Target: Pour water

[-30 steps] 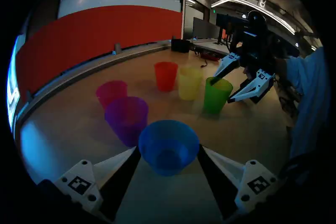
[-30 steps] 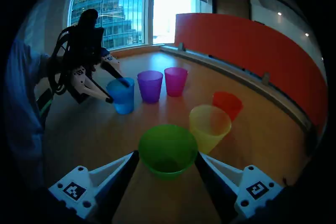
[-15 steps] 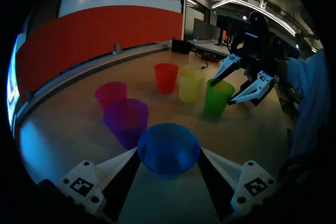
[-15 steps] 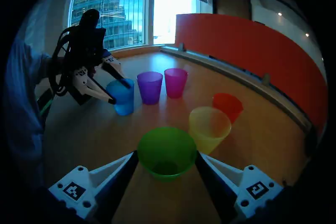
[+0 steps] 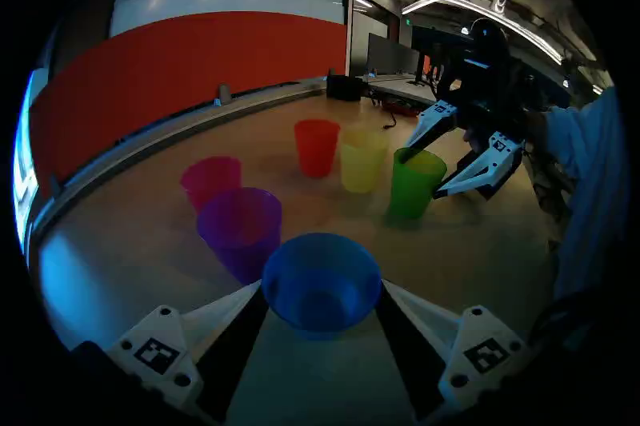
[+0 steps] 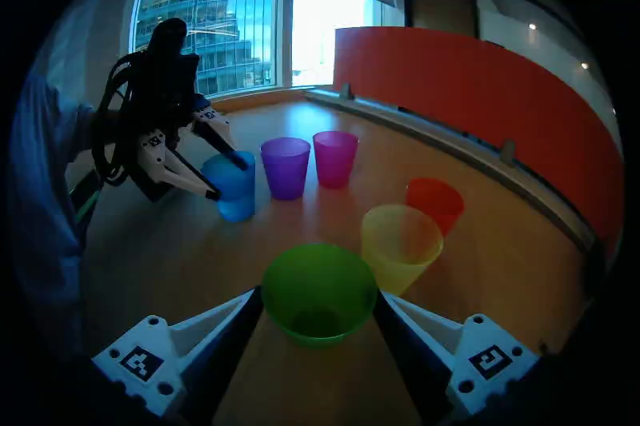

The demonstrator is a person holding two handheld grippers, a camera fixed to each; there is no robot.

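Note:
My left gripper (image 5: pixel 322 286) is shut on a blue cup (image 5: pixel 322 282), which stands upright between its two white fingers. The right gripper view has that same gripper (image 6: pixel 227 179) at the left, its fingers on either side of the blue cup (image 6: pixel 232 185). My right gripper (image 6: pixel 318 294) is shut on a green cup (image 6: pixel 318 292), also upright. In the left gripper view, the right gripper (image 5: pixel 422 176) clasps the green cup (image 5: pixel 414 182) at the right. Whether either cup holds water is not clear.
On the wooden table (image 5: pixel 144 258) stand a purple cup (image 5: pixel 240 226), a pink cup (image 5: pixel 210 178), a red cup (image 5: pixel 316 146) and a yellow cup (image 5: pixel 362 158), forming an arc with the two held cups. A person's sleeve (image 5: pixel 592 186) is at the right.
Both grippers keep hold of their cups. The views shift only slightly; the blue and green cups sit a touch lower in their own views.

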